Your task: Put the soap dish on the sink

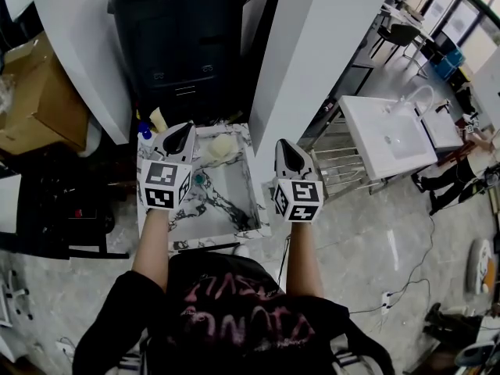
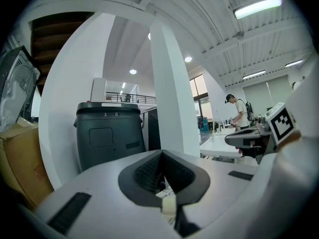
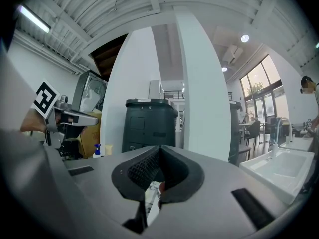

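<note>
A marble-patterned sink (image 1: 248, 209) stands below me in the head view. A pale cream soap dish (image 1: 221, 147) lies on its back rim, to the right of my left gripper (image 1: 181, 137). That gripper hovers over the sink's back left corner, its jaws together and nothing between them. My right gripper (image 1: 291, 156) hangs just past the sink's right edge, also shut and empty. In the left gripper view the jaws (image 2: 160, 154) meet in a point, with a cream patch (image 2: 168, 204) showing below them. The right gripper view shows shut jaws (image 3: 159, 149) too.
A black wheeled bin (image 1: 187, 30) stands behind the sink, beside a white pillar (image 1: 312, 45). A blue spray bottle (image 1: 144, 136) and a yellow bottle (image 1: 158, 119) sit at the sink's back left. White washbasins (image 1: 387, 135) stand to the right, a cardboard box (image 1: 35, 92) to the left.
</note>
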Demonstrator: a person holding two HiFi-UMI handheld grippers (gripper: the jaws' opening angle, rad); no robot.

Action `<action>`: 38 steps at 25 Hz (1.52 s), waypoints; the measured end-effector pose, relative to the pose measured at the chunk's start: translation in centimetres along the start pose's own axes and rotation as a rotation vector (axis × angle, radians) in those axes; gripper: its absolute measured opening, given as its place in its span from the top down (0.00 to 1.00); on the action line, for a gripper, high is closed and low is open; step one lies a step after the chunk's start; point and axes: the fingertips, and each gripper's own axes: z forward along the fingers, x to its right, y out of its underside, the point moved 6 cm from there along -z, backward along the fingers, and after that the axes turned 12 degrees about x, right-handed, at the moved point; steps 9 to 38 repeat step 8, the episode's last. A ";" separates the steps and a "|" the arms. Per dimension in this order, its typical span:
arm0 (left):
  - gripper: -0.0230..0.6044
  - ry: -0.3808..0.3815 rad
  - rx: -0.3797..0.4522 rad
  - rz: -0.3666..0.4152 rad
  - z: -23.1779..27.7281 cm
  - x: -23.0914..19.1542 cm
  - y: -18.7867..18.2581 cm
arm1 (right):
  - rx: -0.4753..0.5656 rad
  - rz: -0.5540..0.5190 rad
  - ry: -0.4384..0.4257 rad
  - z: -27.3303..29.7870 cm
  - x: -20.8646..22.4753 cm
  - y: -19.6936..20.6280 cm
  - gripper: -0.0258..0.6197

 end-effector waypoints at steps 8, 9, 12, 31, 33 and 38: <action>0.94 0.031 -0.006 -0.013 0.4 0.4 0.2 | -0.003 -0.013 0.001 0.0 0.1 -0.1 0.94; 0.94 0.031 -0.006 -0.013 0.4 0.4 0.2 | -0.003 -0.013 0.001 0.0 0.1 -0.1 0.94; 0.94 0.031 -0.006 -0.013 0.4 0.4 0.2 | -0.003 -0.013 0.001 0.0 0.1 -0.1 0.94; 0.94 0.031 -0.006 -0.013 0.4 0.4 0.2 | -0.003 -0.013 0.001 0.0 0.1 -0.1 0.94; 0.94 0.031 -0.006 -0.013 0.4 0.4 0.2 | -0.003 -0.013 0.001 0.0 0.1 -0.1 0.94; 0.94 0.031 -0.006 -0.013 0.4 0.4 0.2 | -0.003 -0.013 0.001 0.0 0.1 -0.1 0.94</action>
